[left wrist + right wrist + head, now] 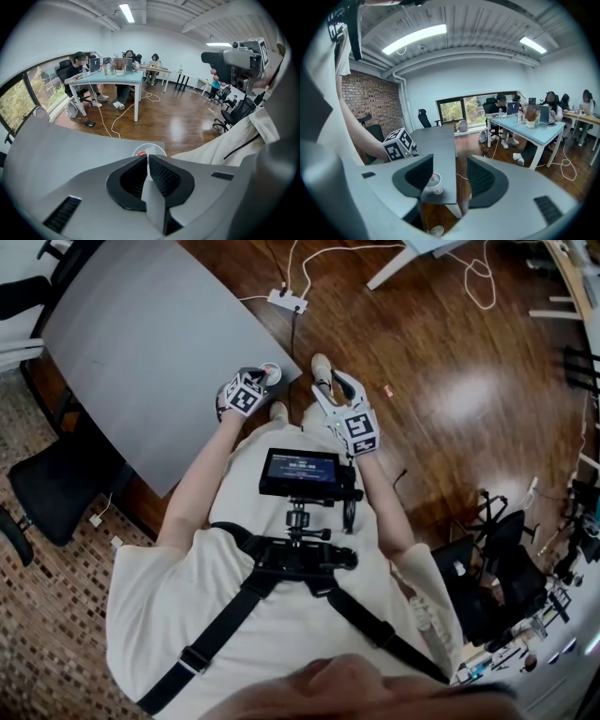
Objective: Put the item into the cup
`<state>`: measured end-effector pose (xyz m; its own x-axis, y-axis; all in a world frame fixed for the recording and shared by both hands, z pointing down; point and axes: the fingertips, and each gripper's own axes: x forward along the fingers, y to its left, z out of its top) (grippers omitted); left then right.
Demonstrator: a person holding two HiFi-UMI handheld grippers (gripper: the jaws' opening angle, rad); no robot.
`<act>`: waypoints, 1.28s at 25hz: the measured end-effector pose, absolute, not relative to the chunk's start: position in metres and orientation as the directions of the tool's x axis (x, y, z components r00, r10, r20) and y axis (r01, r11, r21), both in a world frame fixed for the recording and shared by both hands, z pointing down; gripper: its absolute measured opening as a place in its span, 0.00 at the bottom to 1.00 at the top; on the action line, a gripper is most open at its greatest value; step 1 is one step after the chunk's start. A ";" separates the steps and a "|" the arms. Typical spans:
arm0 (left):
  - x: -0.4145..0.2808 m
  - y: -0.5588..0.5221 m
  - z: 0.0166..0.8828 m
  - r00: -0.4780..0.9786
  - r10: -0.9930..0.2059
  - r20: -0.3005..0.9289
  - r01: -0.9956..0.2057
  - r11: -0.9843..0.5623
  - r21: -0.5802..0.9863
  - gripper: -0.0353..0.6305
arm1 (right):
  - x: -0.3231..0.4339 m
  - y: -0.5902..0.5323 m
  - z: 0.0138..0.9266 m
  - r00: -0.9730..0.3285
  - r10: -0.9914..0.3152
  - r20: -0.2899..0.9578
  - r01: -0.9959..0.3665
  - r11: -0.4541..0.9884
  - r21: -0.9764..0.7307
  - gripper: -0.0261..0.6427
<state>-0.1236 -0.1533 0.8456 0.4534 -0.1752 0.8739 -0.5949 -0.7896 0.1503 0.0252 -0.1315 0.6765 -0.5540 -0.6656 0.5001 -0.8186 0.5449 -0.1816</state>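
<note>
A white paper cup [270, 373] stands at the near corner of the grey table [141, 343]. In the left gripper view a red item [142, 153] lies inside the cup [150, 150], just beyond the jaw tips. My left gripper [258, 381] is at the table corner right beside the cup. Its jaws [147, 159] are shut with nothing between them. My right gripper [337, 395] hangs off the table over the wooden floor, open and empty [450, 176]. It looks back at the cup [435, 183] and the left gripper's marker cube [399, 144].
A power strip [287, 301] and white cables lie on the floor beyond the table. Black office chairs [56, 484] stand at the left, and another chair [497, 568] and gear at the right. People sit at a light blue table [117, 75] across the room.
</note>
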 end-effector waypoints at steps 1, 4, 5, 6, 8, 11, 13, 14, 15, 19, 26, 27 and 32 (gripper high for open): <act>-0.124 -0.154 0.847 0.444 -0.178 0.878 -0.600 -0.787 0.144 0.07 | 0.026 -0.131 0.677 -0.554 -0.665 0.500 -0.818 0.546 -0.182 0.39; -0.127 -0.156 0.852 0.425 -0.190 0.885 -0.613 -0.780 0.127 0.19 | 0.026 -0.132 0.678 -0.558 -0.663 0.498 -0.816 0.549 -0.183 0.39; -0.127 -0.156 0.851 0.426 -0.196 0.883 -0.613 -0.780 0.123 0.19 | 0.026 -0.133 0.679 -0.559 -0.663 0.498 -0.815 0.549 -0.185 0.39; -0.126 -0.157 0.848 0.432 -0.203 0.879 -0.613 -0.780 0.121 0.21 | 0.026 -0.133 0.680 -0.560 -0.662 0.498 -0.815 0.550 -0.186 0.39; -0.124 -0.157 0.839 0.461 -0.220 0.860 -0.620 -0.773 0.135 0.23 | 0.026 -0.133 0.682 -0.562 -0.661 0.498 -0.814 0.550 -0.188 0.39; -0.128 -0.159 0.818 0.510 -0.276 0.814 -0.656 -0.738 0.161 0.27 | 0.021 -0.133 0.676 -0.566 -0.667 0.485 -0.812 0.553 -0.186 0.39; -0.134 -0.161 0.803 0.537 -0.323 0.780 -0.680 -0.712 0.174 0.27 | 0.018 -0.131 0.673 -0.569 -0.667 0.481 -0.809 0.559 -0.183 0.39; -0.137 -0.162 0.797 0.549 -0.346 0.761 -0.692 -0.698 0.182 0.30 | 0.016 -0.130 0.673 -0.572 -0.665 0.480 -0.806 0.563 -0.182 0.39; -0.141 -0.163 0.790 0.561 -0.368 0.742 -0.704 -0.684 0.193 0.30 | 0.014 -0.129 0.673 -0.575 -0.664 0.479 -0.804 0.568 -0.179 0.39; -0.165 -0.166 0.762 0.560 -0.486 0.671 -0.758 -0.627 0.179 0.30 | 0.002 -0.125 0.668 -0.581 -0.665 0.469 -0.797 0.581 -0.163 0.39; -0.204 -0.162 0.720 0.557 -0.633 0.537 -0.811 -0.553 0.189 0.30 | -0.020 -0.108 0.667 -0.585 -0.665 0.464 -0.791 0.594 -0.146 0.39; -0.207 -0.161 0.716 0.556 -0.650 0.519 -0.816 -0.544 0.193 0.30 | -0.022 -0.106 0.668 -0.586 -0.663 0.466 -0.790 0.595 -0.146 0.39; -0.213 -0.156 0.704 0.556 -0.706 0.439 -0.830 -0.502 0.244 0.26 | -0.026 -0.100 0.661 -0.587 -0.664 0.464 -0.788 0.600 -0.137 0.39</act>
